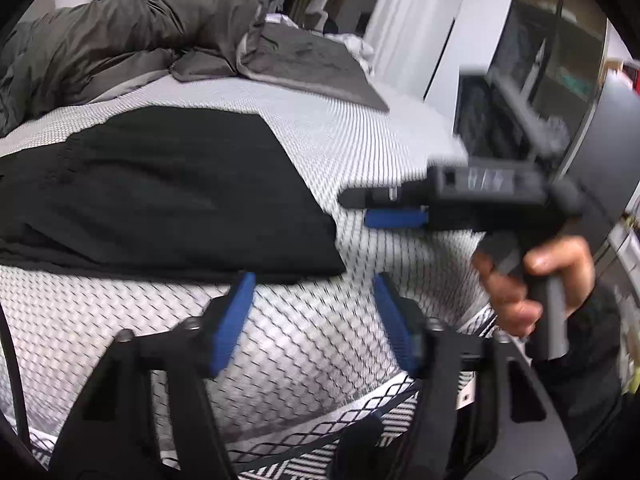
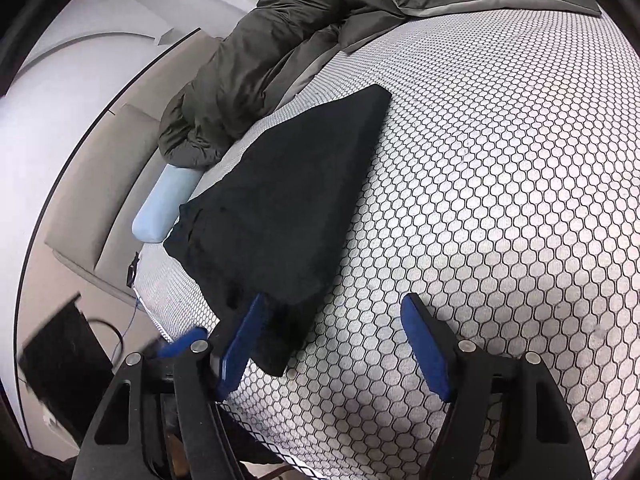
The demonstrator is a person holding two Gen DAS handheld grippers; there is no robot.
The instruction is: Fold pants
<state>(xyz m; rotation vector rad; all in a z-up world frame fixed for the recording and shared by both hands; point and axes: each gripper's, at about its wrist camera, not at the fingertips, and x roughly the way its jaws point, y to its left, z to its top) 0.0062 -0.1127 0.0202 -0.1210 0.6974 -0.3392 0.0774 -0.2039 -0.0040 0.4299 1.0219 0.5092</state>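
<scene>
The folded black pants (image 2: 280,216) lie on the bed (image 2: 500,220), long axis running lower-left to upper-right; both grippers' fingers (image 2: 236,352) gape empty.

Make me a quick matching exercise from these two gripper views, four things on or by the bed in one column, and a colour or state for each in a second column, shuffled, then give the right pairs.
Things:
1. pants
2. duvet
3. bolster
4. left gripper

Descriptions:
A. pale blue, at the mattress edge
B. black, folded flat
C. open, nothing between the pads
D. grey, bunched in a heap

Pairs: 1-B, 2-D, 3-A, 4-C
</scene>
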